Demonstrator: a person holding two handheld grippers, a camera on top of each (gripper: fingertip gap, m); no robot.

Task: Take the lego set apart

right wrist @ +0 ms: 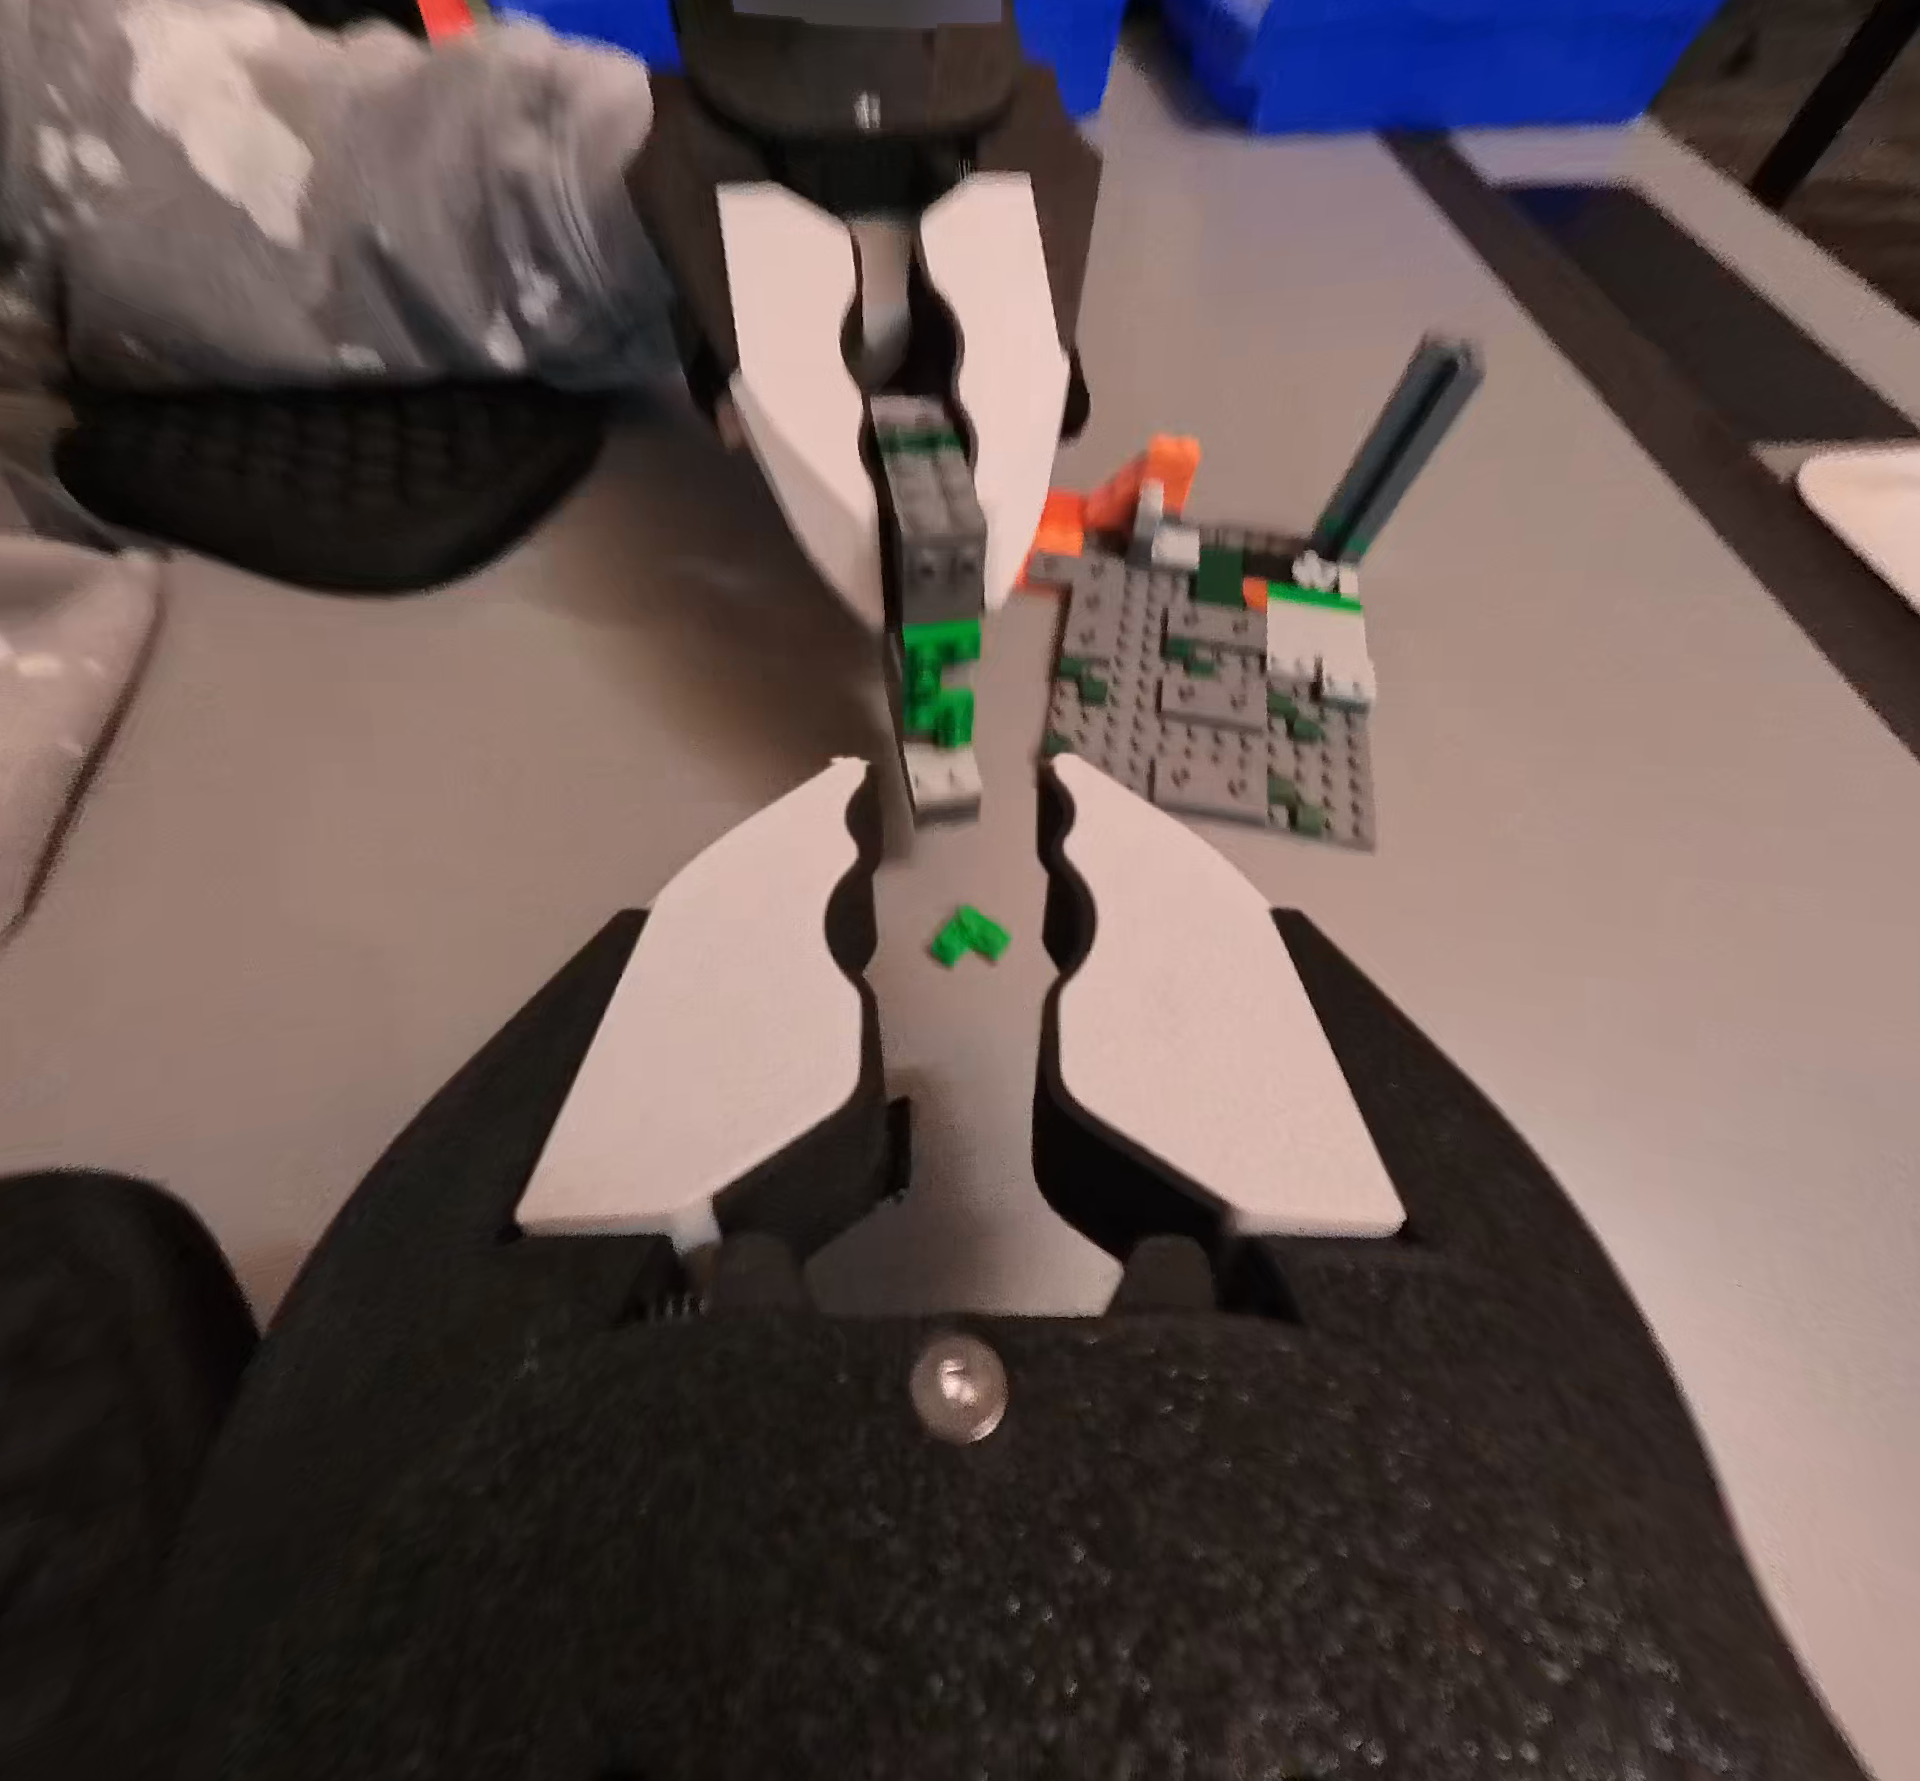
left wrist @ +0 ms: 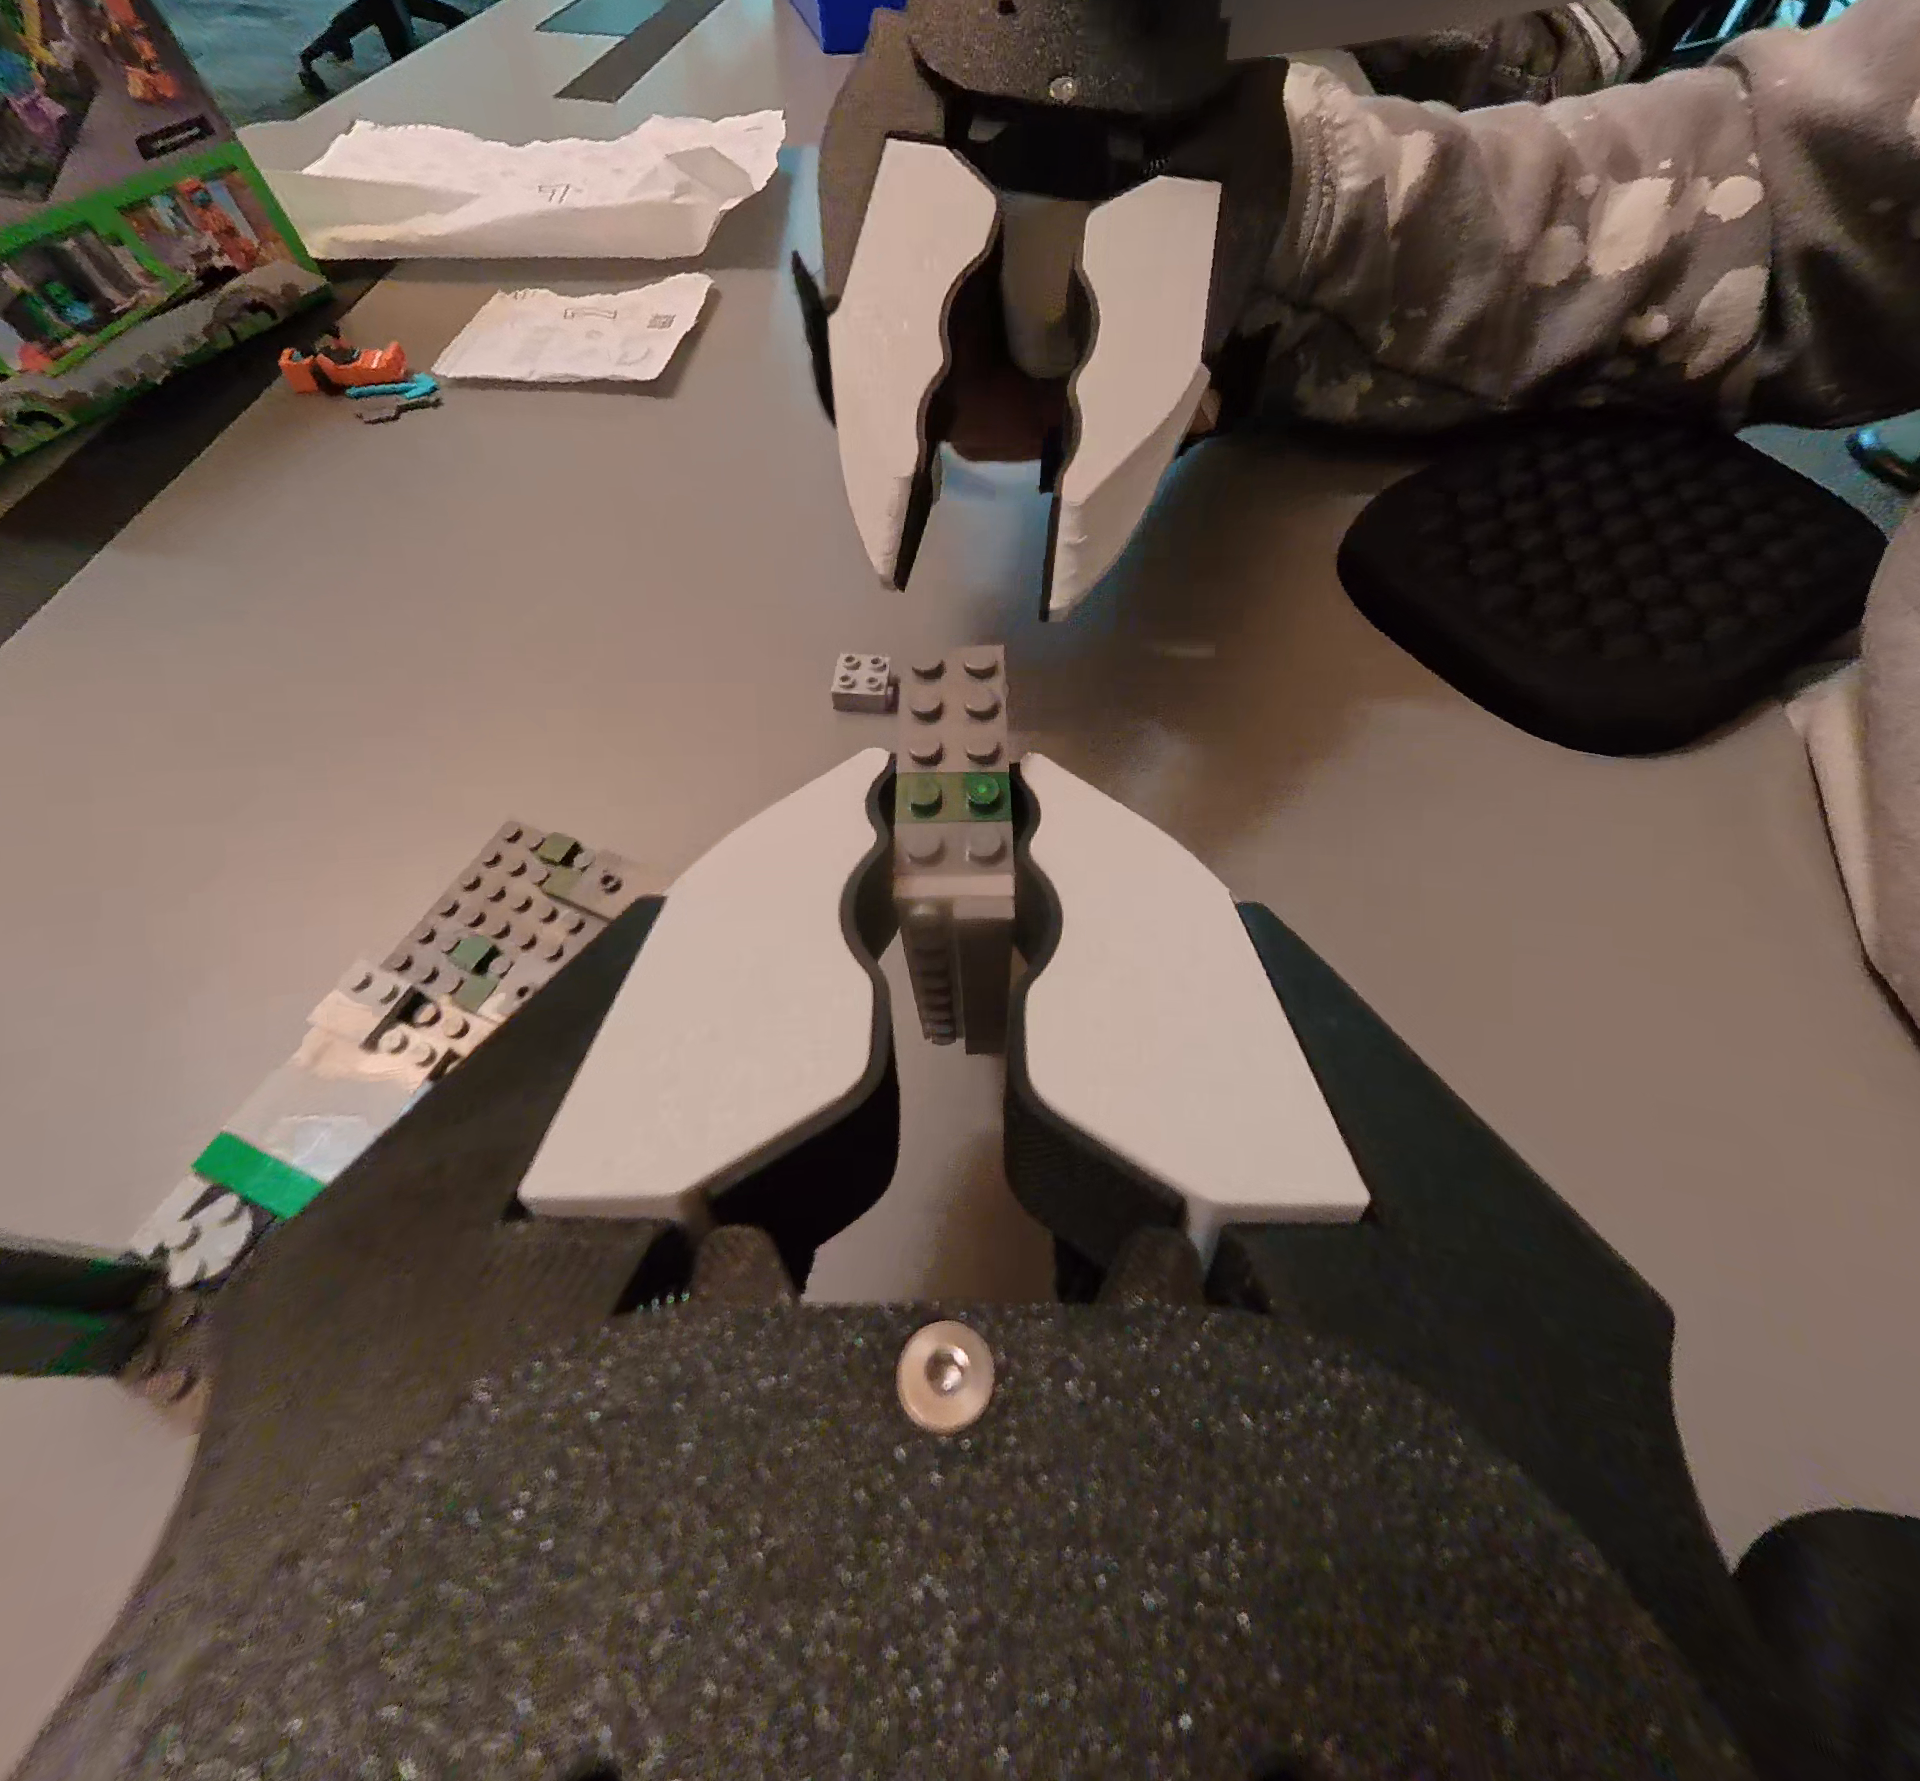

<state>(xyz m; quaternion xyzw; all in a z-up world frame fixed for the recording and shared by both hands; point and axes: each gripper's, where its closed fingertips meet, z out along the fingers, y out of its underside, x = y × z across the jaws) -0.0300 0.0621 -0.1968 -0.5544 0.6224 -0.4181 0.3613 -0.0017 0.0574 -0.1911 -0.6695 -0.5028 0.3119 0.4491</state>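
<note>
My left gripper (left wrist: pixel 951 765) is shut on a grey lego column (left wrist: pixel 956 713) with green bricks in it, and holds it above the table. In the right wrist view the column (right wrist: pixel 935 671) sticks out of the left gripper (right wrist: pixel 935 609) toward my right gripper (right wrist: pixel 956 775). The right gripper is open and empty, its tips on either side of the column's end. It also shows in the left wrist view (left wrist: pixel 971 599), just beyond the column. A small grey 2x2 brick (left wrist: pixel 862 682) is beside the column's far end; I cannot tell if it is attached.
A grey studded baseplate (right wrist: pixel 1216 723) with small pieces lies to one side and also shows in the left wrist view (left wrist: pixel 499 931). A loose green piece (right wrist: pixel 971 936) lies on the table. Beyond are a lego box (left wrist: pixel 125 204), paper bags (left wrist: pixel 551 183), orange pieces (left wrist: pixel 343 365), blue bins (right wrist: pixel 1455 17) and a black mesh seat (left wrist: pixel 1600 588). Some 4 cm of space lies between my two pairs of fingers.
</note>
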